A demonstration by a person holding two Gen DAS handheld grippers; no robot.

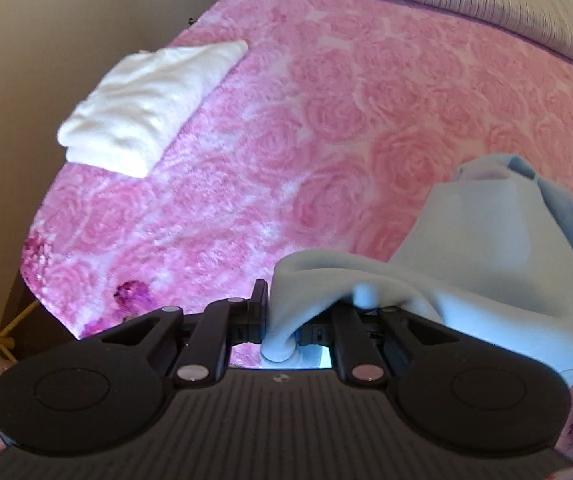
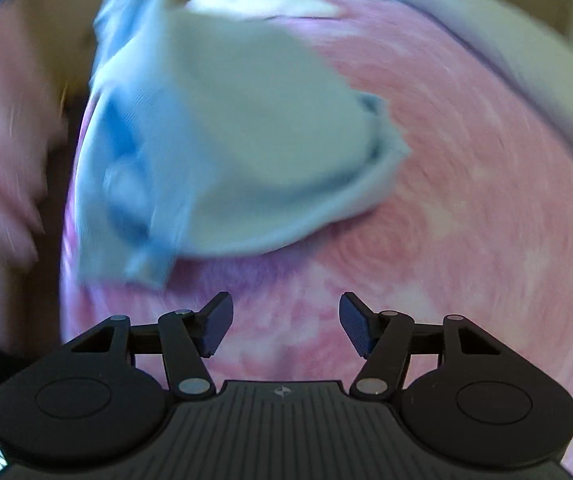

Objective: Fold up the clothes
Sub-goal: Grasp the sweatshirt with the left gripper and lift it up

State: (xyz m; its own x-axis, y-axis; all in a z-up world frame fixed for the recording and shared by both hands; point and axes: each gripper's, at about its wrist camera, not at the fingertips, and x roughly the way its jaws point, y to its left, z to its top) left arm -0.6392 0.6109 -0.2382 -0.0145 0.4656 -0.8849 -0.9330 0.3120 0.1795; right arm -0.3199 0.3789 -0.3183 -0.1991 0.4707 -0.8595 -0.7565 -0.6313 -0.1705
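Softly bunched blue cloth on the rose blanket

Now the left gripper point(image 1: 282, 320) pinches a thick fold of the soft, pale blue garment point(image 1: 482, 248), which drapes over the plush pink rose-patterned blanket point(image 1: 326, 120). Farther across the blanket lies a folded white towel point(image 1: 142, 108). The right gripper point(image 2: 285, 326) hangs parted, empty, just short of the garment.
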